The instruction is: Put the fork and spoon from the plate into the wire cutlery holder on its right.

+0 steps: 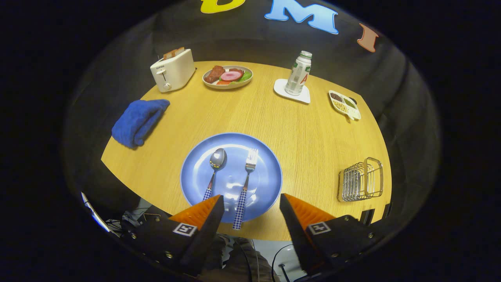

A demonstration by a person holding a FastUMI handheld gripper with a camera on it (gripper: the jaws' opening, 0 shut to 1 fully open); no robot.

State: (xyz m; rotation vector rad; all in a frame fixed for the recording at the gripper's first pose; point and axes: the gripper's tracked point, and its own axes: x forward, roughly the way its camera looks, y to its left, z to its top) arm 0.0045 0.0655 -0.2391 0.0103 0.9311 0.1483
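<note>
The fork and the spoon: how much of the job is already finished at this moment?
Nothing looks done yet. The fork and the spoon both lie on the blue plate, and the wire cutlery holder to its right holds no cutlery. In hand: the gripper is open and holds nothing; the fork's handle lies between its fingers. Left: grasp each piece and put it into the holder.

I see spoon (pixel 214 169) and fork (pixel 245 182) lying parallel on the blue plate (pixel 270 176); wire holder (pixel 361 180) stands right of the plate.
</note>
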